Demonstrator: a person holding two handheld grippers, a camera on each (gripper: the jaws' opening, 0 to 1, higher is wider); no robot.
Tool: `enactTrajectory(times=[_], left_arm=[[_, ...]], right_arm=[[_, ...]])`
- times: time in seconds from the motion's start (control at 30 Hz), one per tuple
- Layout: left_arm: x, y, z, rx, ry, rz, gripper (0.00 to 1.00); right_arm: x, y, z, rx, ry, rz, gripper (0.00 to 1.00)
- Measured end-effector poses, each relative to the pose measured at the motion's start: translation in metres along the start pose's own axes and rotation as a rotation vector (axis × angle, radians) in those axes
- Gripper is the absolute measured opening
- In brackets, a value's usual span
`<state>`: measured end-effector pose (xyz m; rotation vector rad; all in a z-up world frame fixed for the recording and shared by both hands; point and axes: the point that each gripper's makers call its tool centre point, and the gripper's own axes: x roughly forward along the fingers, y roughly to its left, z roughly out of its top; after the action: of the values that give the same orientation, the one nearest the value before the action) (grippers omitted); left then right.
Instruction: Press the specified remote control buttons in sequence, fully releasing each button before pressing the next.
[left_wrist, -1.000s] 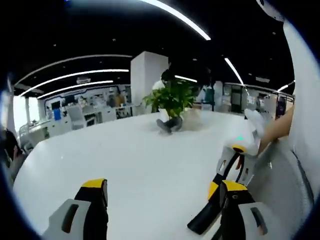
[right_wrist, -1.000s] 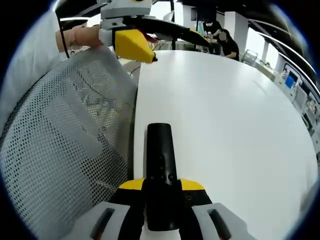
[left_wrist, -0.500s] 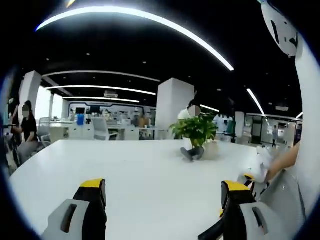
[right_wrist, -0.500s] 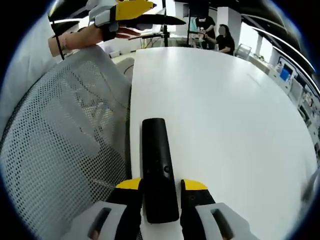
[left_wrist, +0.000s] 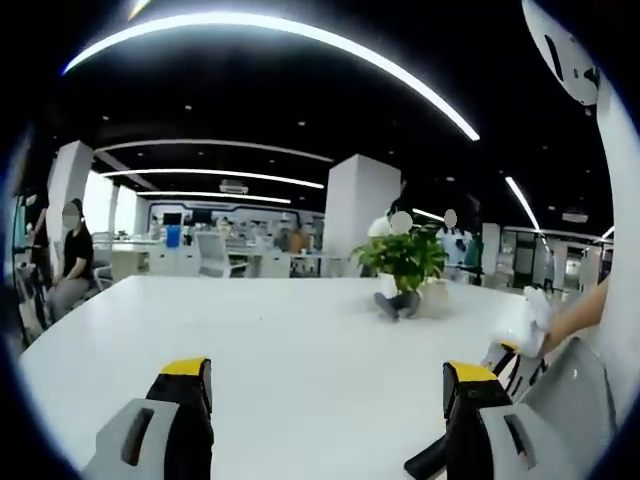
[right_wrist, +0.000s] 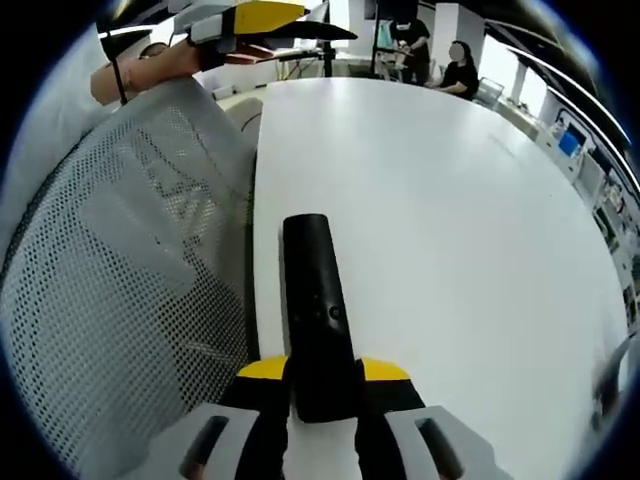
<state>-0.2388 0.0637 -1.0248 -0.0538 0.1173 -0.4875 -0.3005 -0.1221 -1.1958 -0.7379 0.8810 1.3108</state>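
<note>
Between right tongs (right_wrist: 322, 395): one remote (right_wrist: 315, 315).

A wide white bench (left_wrist: 290, 340) stretches away, with a leafy potted plant (left_wrist: 405, 262) standing at its far side. A white mesh chair back (right_wrist: 120, 290) presses against the near edge of the bench (seen in the right gripper view). A seated person (left_wrist: 70, 270) waits at the left end, and office desks (left_wrist: 200, 258) line the background.
</note>
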Motion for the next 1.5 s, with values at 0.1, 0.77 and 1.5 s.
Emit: enactTrajectory(times=[0.1,0.77,1.5], left_arm=[[-0.001,0.001,0.003,-0.015,-0.016,-0.005,1.00],[-0.005,-0.001,0.009,-0.044,-0.052,-0.043,1.00],[-0.005,0.004,0.004,-0.063,-0.045,-0.043,1.00]], right_arm=[[0.000,-0.002,0.001,0.006,0.020,0.000,0.21],[0.006,-0.028,0.009,0.010,0.093,-0.001,0.21],[0.011,-0.078,0.021,-0.012,0.110,0.019,0.21]])
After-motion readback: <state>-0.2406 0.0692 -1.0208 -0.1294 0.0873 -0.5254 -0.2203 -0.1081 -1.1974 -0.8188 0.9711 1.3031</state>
